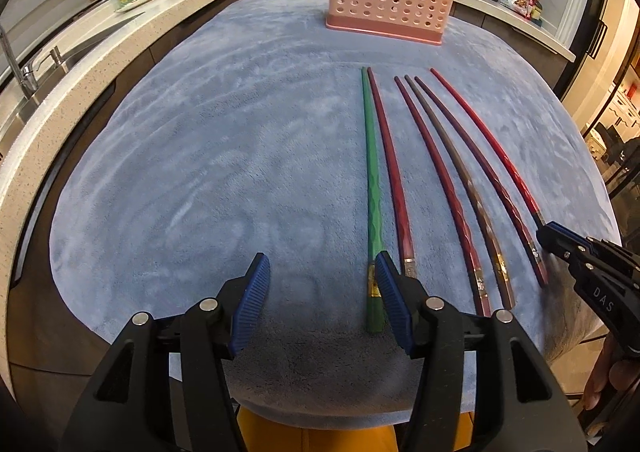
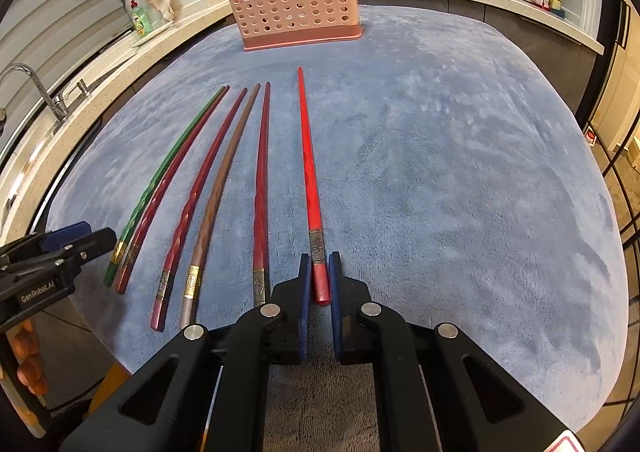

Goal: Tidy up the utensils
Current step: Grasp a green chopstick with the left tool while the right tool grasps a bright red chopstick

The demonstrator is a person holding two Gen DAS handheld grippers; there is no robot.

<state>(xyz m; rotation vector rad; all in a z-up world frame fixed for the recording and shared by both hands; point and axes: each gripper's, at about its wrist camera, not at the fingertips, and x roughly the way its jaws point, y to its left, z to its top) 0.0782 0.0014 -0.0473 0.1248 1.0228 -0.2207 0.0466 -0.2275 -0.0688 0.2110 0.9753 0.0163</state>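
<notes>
Closing the right hand-held gripper (image 2: 320, 276) around the butt of the bright red plastic chopstick (image 2: 307, 168), pads nearly touching it, for lifting. Holding the left hand-held gripper (image 1: 322, 272) wide apart beside the green faceted chopstick (image 1: 370, 172). Waiting beyond on the blue plush-covered counter (image 2: 440, 172): the pink perforated plastic utensil holder (image 2: 292, 0).
</notes>
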